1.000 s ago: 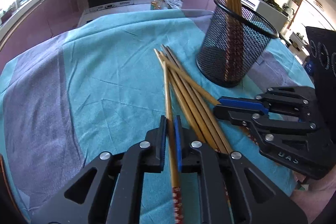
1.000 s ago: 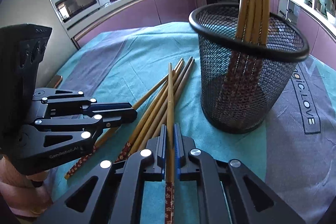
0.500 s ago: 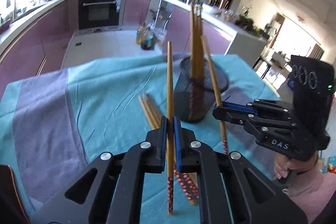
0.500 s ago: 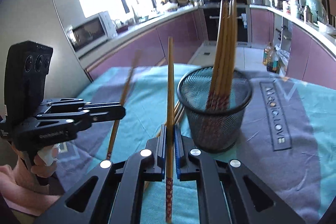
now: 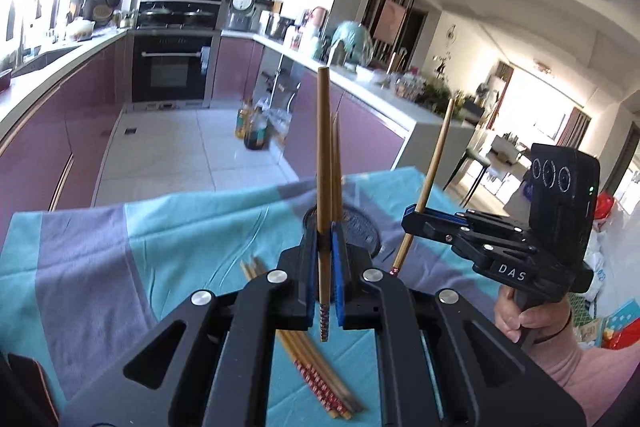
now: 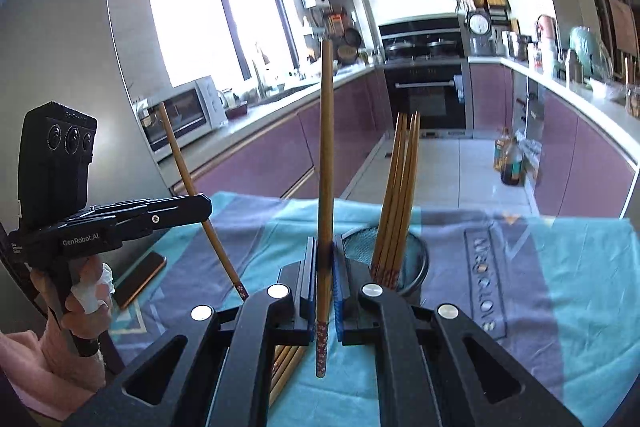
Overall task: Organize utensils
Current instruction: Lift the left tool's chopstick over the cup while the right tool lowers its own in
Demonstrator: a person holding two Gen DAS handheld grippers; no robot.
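Observation:
My left gripper [image 5: 325, 241] is shut on a bamboo chopstick [image 5: 323, 163], held upright above the teal cloth. My right gripper [image 6: 325, 259] is shut on another chopstick [image 6: 326, 147], also upright. Each gripper shows in the other's view: the right gripper [image 5: 414, 221] with its slanted chopstick [image 5: 436, 163], the left gripper [image 6: 202, 205] with its own [image 6: 188, 171]. The black mesh cup [image 6: 414, 261] stands just beyond both, with several chopsticks [image 6: 398, 195] in it. In the left wrist view the mesh cup [image 5: 362, 225] is mostly hidden behind my fingers. Loose chopsticks [image 5: 316, 363] lie on the cloth below.
A teal and grey tablecloth [image 6: 560, 267] covers the table. A dark phone [image 6: 138, 277] lies near its left edge. A person's hands [image 5: 520, 319] hold both gripper handles. Beyond the far table edge are the kitchen floor, bottles [image 5: 252, 131] and purple cabinets.
Both grippers have risen from the table, each lifting one chopstick off the pile and tipping it upright. The mesh cup now sits lower and smaller in both views.

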